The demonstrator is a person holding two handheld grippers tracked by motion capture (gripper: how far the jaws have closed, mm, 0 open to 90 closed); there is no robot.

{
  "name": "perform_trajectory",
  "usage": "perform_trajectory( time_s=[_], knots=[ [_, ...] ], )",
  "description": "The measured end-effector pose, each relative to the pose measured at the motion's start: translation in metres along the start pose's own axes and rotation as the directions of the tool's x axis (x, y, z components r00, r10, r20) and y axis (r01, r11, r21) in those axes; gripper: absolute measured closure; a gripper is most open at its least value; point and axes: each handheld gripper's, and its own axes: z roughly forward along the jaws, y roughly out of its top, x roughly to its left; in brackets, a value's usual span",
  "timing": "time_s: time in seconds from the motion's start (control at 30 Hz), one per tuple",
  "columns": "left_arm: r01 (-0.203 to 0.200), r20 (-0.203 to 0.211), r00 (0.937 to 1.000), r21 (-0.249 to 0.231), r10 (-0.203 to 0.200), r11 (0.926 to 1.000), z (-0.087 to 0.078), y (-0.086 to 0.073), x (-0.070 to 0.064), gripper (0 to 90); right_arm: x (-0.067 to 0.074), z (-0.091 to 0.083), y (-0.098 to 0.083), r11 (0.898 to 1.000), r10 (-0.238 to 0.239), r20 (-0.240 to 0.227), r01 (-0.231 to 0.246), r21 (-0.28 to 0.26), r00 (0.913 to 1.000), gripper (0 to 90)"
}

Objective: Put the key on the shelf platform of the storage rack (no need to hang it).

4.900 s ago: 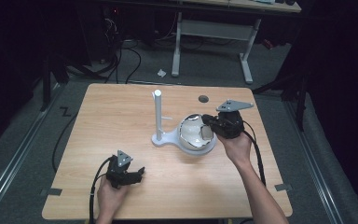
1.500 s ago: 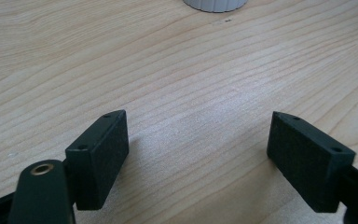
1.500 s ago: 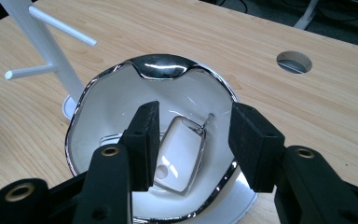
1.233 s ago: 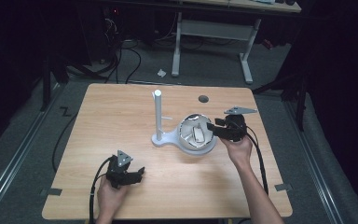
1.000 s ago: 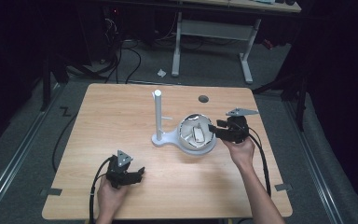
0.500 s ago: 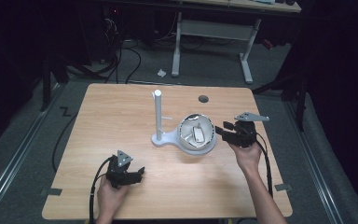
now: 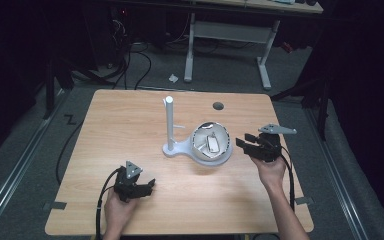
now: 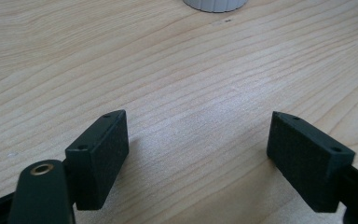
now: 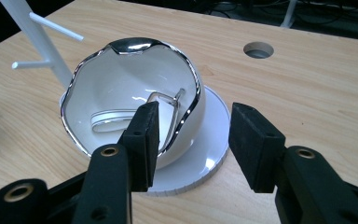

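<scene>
The desk (image 7: 130,125) is pale matt wood grain; the bowl (image 9: 121,79) is glossy white with a mirror-bright metal rim; the stand (image 7: 170,122) smooth white plastic; gripper pads (image 8: 100,154) matt black

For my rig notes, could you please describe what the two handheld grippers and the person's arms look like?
Both the left gripper and the right gripper are black, each with two blocky rectangular pads on arms with brass-ringed holes. Each carries a grey three-cornered plate on top and trails a black cable. The forearms are bare, with no sleeves in sight.
</scene>
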Motion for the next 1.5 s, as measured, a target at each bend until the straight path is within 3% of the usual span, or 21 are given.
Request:
perform_trajectory(
  time_s=[0.23, 0.63, 1.03, 1.5],
  knots=[
    [0.0, 0.0, 1.0, 0.0, 0.0, 1.0, 0.0, 0.0, 0.0, 21.1, -0.004, -0.011, -0.01, 1.0, 0.005, 0.024, -0.005, 0.005, 0.9997, 53.6],
    [0.0, 0.0, 1.0, 0.0, 0.0, 1.0, 0.0, 0.0, 0.0, 21.1, -0.002, -0.024, -0.022, 1.0, 0.01, 0.013, -0.009, -0.017, 0.9999, 53.6],
    [0.0, 0.0, 1.0, 0.0, 0.0, 1.0, 0.0, 0.0, 0.0, 21.1, 0.006, -0.031, -0.033, 1.0, -0.002, -0.006, 0.002, -0.025, 1.0, 52.9],
    [-0.001, 0.0, 1.0, 0.0, 0.001, 1.0, 0.0, 0.0, 0.0, 21.1, 0.007, -0.034, -0.053, 1.0, 0.018, -0.013, -0.018, -0.019, 0.9998, 52.1]
  ],
)
